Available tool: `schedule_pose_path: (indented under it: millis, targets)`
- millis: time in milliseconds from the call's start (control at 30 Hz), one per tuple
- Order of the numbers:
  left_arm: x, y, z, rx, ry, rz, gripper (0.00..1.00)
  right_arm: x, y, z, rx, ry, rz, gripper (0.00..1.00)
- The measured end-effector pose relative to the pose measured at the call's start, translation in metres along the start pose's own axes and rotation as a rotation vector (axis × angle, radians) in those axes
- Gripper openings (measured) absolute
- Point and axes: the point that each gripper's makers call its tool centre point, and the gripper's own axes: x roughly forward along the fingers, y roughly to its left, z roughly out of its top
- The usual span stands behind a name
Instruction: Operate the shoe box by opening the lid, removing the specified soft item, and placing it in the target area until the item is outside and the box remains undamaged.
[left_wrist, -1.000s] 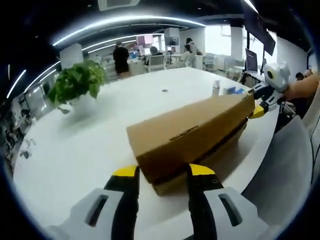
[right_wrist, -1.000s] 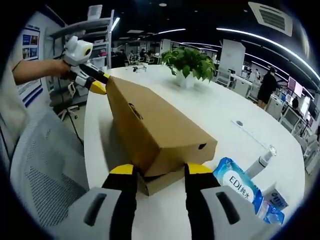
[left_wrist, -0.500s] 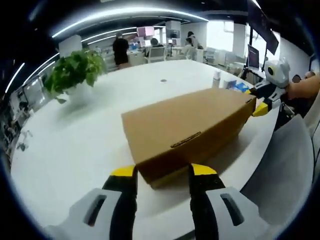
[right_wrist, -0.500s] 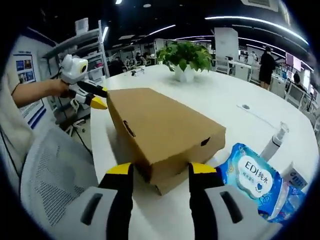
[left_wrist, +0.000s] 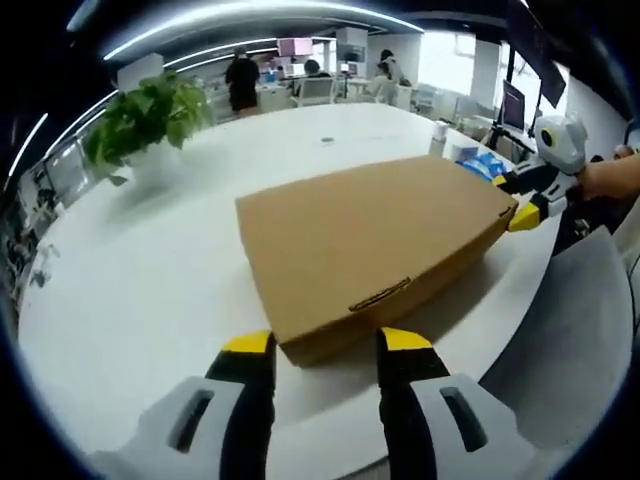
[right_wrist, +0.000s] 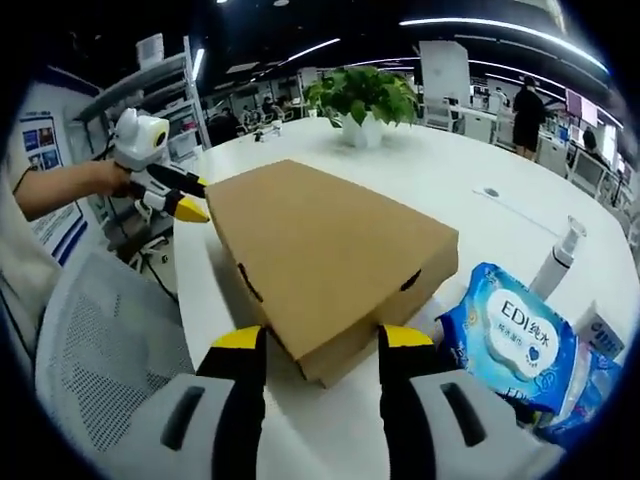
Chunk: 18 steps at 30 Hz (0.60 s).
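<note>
A brown cardboard shoe box (left_wrist: 370, 240) lies on the white table (left_wrist: 130, 300) with its lid flat on it. My left gripper (left_wrist: 327, 345) stands open at one short end, its yellow fingertips (left_wrist: 250, 343) on either side of the box's near corner. At the opposite end my right gripper (right_wrist: 322, 340) is open in the same way against the shoe box (right_wrist: 320, 245). Each gripper also shows at the far end in the other's view: the right gripper (left_wrist: 525, 205) and the left gripper (right_wrist: 175, 195), each held by a hand. The box's contents are hidden.
A blue pack of wipes (right_wrist: 510, 335) and a white tube (right_wrist: 560, 260) lie right of the box. A potted plant (right_wrist: 365, 95) stands further along the table. A grey mesh chair (right_wrist: 100, 340) is at the table's edge. People stand far back.
The lid, tilted up one second ago with the box base showing beneath, has come down flat. Both grippers lowered with it and stay at the box's ends.
</note>
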Motion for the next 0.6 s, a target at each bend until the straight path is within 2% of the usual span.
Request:
schedule_pose_path:
  millis: [133, 600]
  targets:
    - [0.0015, 0.0034, -0.0011, -0.022, 0.009, 0.012, 0.36, 0.001, -0.0004, -0.0018, -0.018, 0.014, -0.005, 0.42]
    - [0.0079, 0.0035, -0.0058, -0.02, 0.055, 0.026, 0.36, 0.0054, -0.0026, -0.0061, -0.052, 0.031, -0.024, 0.41]
